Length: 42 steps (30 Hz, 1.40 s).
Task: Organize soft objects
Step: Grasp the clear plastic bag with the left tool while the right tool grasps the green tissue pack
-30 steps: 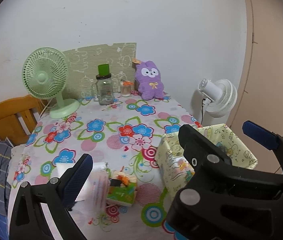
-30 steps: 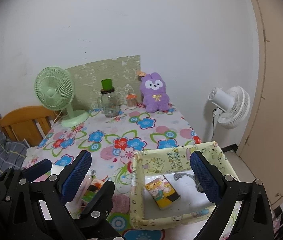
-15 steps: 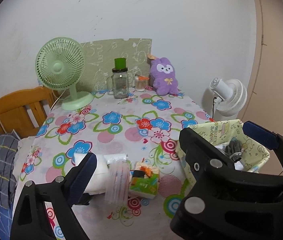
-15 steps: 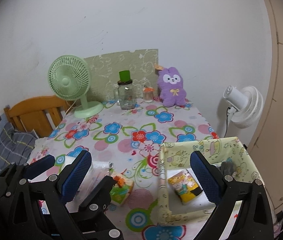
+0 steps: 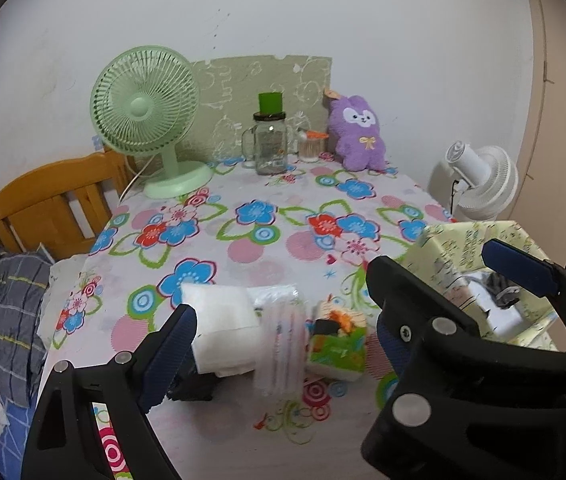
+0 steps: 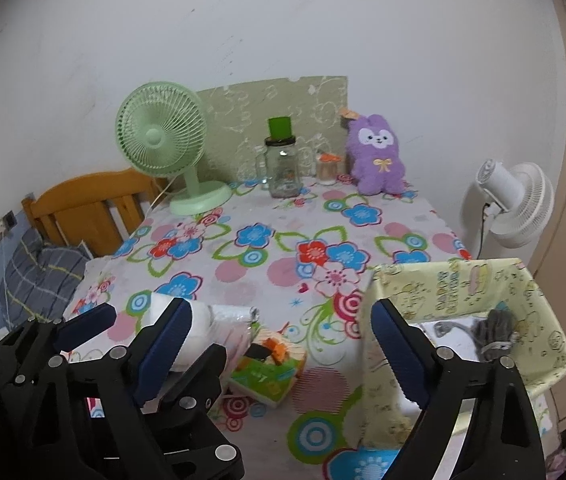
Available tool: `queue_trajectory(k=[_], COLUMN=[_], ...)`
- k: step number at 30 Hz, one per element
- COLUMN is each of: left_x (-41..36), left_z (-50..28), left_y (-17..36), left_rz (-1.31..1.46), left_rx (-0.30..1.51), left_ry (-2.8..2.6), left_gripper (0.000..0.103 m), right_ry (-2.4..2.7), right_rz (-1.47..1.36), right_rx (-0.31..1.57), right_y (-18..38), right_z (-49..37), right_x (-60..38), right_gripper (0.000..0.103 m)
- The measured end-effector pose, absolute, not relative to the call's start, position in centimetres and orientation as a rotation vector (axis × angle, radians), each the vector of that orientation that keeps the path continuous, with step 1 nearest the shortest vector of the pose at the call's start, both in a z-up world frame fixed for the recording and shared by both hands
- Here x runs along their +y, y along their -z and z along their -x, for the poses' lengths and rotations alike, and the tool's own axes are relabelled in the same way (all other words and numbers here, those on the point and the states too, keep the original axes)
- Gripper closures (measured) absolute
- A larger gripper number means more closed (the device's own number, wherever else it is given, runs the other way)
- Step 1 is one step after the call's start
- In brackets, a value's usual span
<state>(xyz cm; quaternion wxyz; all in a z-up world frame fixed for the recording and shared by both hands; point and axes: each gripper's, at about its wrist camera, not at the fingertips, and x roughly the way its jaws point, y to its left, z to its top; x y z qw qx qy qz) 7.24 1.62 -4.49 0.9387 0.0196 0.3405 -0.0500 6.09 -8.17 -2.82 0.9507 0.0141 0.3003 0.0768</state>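
Both grippers hang above the near edge of the table (image 5: 283,248), the left gripper (image 5: 279,344) and the right gripper (image 6: 279,344) each with jaws spread wide and nothing between them. The white soft pack (image 5: 223,328), a clear wrapped packet (image 5: 281,344) and a green tissue pack (image 5: 339,344) lie together by that near edge, with the yellow fabric bin (image 6: 455,292) at the near right corner. It looks like the reach for the next piece; the left jaws would need to drop lower and straddle the white pack before squeezing.
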Motion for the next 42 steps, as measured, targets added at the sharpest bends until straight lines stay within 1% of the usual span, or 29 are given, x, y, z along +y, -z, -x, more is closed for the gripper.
queue_trajectory(k=[10, 18, 21, 23, 36, 39, 41, 42], left_x=[3.4, 3.7, 3.9, 4.0, 3.2, 3.1, 3.0, 2.8], left_z=[-8.0, -9.1, -9.4, -9.7, -10.4, -10.5, -10.6, -10.6], left_y=[7.4, 9.6, 10.1, 10.4, 11.7, 12.2, 12.5, 12.6], left_rz=[-0.07, -0.048, -0.043, -0.036, -0.05, -0.042, -0.037, -0.032], left_rx=[0.74, 0.799, 0.813, 0.825, 0.858, 0.876, 0.885, 0.893], left_ry=[0.052, 0.066, 0.063, 0.065, 0.049, 0.064, 0.075, 0.087], left_gripper=[0.015, 0.019, 0.021, 0.025, 0.031, 0.038, 0.045, 0.046], right_ry=[-0.187, -0.18, -0.179, -0.179, -0.134, -0.122, -0.114, -0.11], right_rz=[0.013, 0.015, 0.018, 0.013, -0.038, -0.038, -0.038, -0.041], right_rx=[0.653, 0.717, 0.735, 0.746, 0.849, 0.866, 0.877, 0.885], right_y=[5.7, 7.9, 8.5, 8.9, 11.4, 12.0, 12.4, 12.7], right_z=[-7.0, -8.2, -8.6, -8.9, -10.8, -11.1, -11.2, -11.3], right_x=[-6.0, -5.4, -5.2, -5.2, -5.7, -5.8, -5.9, -6.0], right_gripper=[0.013, 0.02, 0.021, 0.021, 0.028, 0.028, 0.028, 0.028])
